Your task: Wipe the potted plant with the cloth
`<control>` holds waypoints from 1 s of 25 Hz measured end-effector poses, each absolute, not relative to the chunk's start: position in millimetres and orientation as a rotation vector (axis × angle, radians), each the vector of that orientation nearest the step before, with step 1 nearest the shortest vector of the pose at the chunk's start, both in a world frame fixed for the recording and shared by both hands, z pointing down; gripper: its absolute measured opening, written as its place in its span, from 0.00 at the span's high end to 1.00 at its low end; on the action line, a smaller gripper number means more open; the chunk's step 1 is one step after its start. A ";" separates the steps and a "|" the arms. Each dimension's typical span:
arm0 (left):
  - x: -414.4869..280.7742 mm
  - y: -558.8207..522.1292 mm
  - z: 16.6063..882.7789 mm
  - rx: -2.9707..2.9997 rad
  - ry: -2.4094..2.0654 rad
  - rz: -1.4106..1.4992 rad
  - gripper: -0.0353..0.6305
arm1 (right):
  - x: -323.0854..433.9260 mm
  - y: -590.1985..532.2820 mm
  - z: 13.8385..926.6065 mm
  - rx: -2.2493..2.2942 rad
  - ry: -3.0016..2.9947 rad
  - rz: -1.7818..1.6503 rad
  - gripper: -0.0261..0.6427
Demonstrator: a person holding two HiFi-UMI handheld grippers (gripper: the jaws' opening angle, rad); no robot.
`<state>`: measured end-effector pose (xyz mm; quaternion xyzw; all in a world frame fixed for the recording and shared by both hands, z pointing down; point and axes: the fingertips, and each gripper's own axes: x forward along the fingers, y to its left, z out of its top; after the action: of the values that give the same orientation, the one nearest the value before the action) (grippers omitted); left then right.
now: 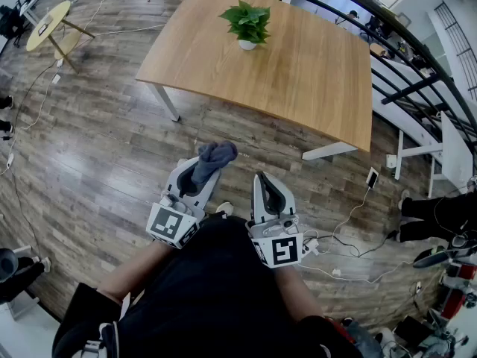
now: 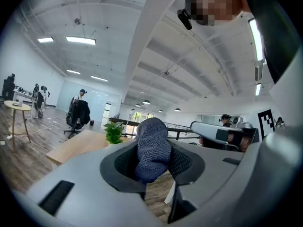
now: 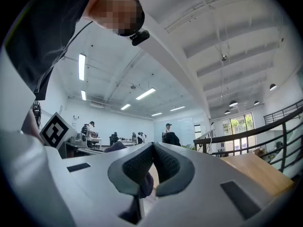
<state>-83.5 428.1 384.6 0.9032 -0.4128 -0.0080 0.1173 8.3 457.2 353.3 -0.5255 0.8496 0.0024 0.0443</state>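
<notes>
The potted plant (image 1: pixel 249 22), green leaves in a small white pot, stands on the far side of the wooden table (image 1: pixel 313 73). I am a few steps short of the table, over the wood floor. My left gripper (image 1: pixel 212 162) is shut on a grey-blue cloth (image 1: pixel 217 154), which bunches out past the fingertips. In the left gripper view the cloth (image 2: pixel 152 148) fills the jaws, and the plant (image 2: pixel 113 132) shows small beyond it to the left. My right gripper (image 1: pixel 260 176) is beside the left one, shut and empty; its pads (image 3: pixel 163 162) meet.
A round yellow side table (image 1: pixel 48 24) stands far left. A black railing (image 1: pixel 417 66) runs behind the table, with a white bench (image 1: pixel 455 151) at right. Cables and a phone (image 1: pixel 372 177) lie on the floor to my right. Several people are in the background.
</notes>
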 end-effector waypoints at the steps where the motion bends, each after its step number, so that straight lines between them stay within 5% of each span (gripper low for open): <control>1: -82.6 427.4 385.1 2.642 -1.214 -0.024 0.73 | 11.5 456.3 353.2 -1.610 2.593 0.013 0.93; 25: -69.8 375.0 407.9 2.619 -1.253 0.047 0.73 | 70.2 435.4 394.9 -1.759 2.529 -0.158 0.93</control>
<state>-69.8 375.0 407.9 0.8955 -0.4285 0.0162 0.1189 70.2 435.4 394.9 -0.5700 0.8196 -0.0512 0.0283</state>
